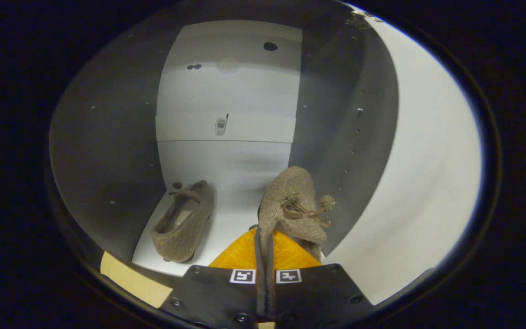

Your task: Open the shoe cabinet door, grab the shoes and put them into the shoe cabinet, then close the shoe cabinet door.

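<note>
Gripping the second shoe point(290, 201) by the thin edge of its collar, the jaws are clenched tight on the fabric, the two fingers pressed together with the shoe's rim sandwiched in the narrow slit between them. The gripper point(265, 249) holds this shoe inside the open shoe cabinet point(107, 151), toe pointing away toward the back panel point(226, 100), its bow and small pompoms hanging to the right side. Whether its sole touches the cabinet shelf point(231, 219) yet, I cannot tell.

The first shoe point(183, 221) already lies on the shelf to the left, toe inward, well apart from the held one, so there looks to be room to set the second beside it.

These are soft, felt-like slippers, and I judge them light and floppy: the upper will fold and sag under its own weight, and a pinch on the collar lets the toe droop and swing. The fabric looks rough enough not to slip, and nothing about it seems fragile. The heel rim or side collar is the sensible place to hold, since the jaws can close over a single wall of cloth there.

The cabinet door point(427, 183) stands open on the right, yet to be closed.
</note>
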Demonstrator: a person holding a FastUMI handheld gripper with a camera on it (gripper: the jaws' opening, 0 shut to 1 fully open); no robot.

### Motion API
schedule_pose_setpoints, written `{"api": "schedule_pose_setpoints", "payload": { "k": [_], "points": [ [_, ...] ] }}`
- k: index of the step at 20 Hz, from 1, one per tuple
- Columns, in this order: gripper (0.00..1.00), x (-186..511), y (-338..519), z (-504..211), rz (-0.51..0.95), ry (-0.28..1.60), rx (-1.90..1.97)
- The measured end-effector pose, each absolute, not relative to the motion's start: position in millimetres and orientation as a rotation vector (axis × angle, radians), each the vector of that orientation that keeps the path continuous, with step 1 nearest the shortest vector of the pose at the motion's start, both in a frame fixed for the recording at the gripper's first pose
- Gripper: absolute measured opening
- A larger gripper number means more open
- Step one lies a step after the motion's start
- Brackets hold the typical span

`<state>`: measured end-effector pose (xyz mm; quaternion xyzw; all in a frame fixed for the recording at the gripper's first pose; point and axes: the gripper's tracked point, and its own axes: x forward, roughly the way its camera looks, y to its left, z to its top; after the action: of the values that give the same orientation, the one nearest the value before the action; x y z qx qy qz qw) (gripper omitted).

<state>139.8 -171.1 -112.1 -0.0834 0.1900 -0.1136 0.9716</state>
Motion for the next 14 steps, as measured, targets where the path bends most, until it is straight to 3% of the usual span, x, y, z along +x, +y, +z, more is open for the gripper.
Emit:
{"api": "schedule_pose_setpoints", "payload": {
  "k": [14],
  "points": [
    [0.02, 242.1, -170.0, -151.5, -0.135, 0.47, -0.197]
  ]
}}
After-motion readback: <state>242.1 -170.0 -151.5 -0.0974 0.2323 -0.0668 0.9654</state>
